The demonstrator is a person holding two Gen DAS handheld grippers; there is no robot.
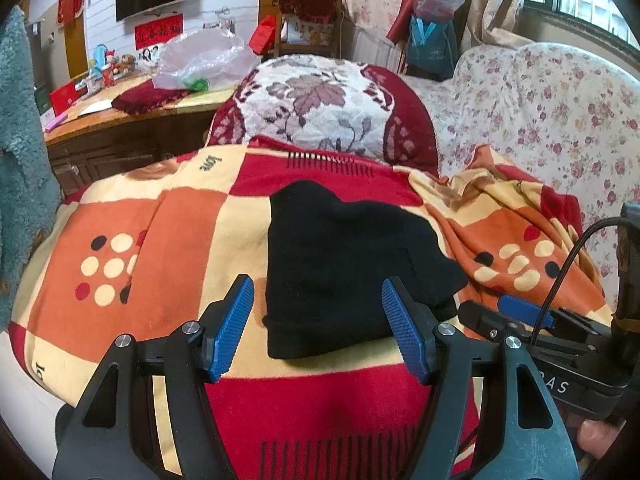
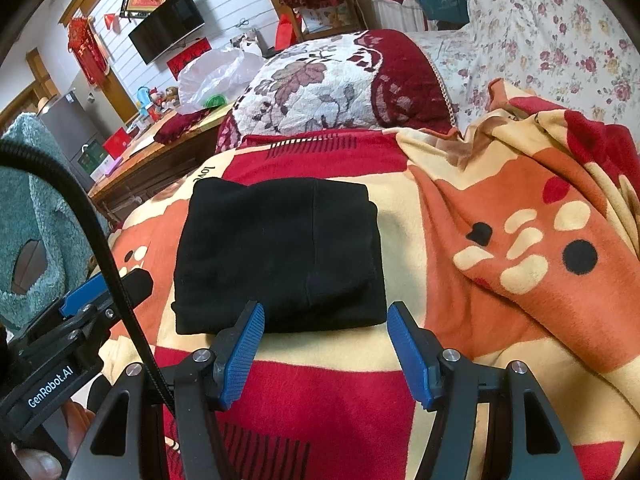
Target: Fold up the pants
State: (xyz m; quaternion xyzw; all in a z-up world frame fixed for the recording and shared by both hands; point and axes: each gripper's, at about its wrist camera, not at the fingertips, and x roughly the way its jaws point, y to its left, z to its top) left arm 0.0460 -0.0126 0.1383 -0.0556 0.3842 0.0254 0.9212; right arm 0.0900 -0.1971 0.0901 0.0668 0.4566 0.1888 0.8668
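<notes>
Black pants (image 2: pixel 276 256) lie folded into a compact stack on a checked blanket (image 2: pixel 500 280), just before the floral cushion (image 2: pixel 320 80). The left gripper (image 1: pixel 318 326) and right gripper (image 2: pixel 326 354) hover on the stack's near side, jaws wide and empty, apparently because the folding looks complete.

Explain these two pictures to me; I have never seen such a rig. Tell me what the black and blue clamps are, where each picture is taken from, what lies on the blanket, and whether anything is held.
Each clamp is a hand-held two-finger gripper; a person carries one in each hand. A camera on each looks forward along its fingers. One picture is from the left gripper, the other from the right gripper; each also shows the other gripper at its edge. On the red, orange and cream checked blanket lies a pair of black pants, folded into a compact rectangle. Both grippers have their blue-padded fingers apart, just short of the pants. Nothing is held.
</notes>
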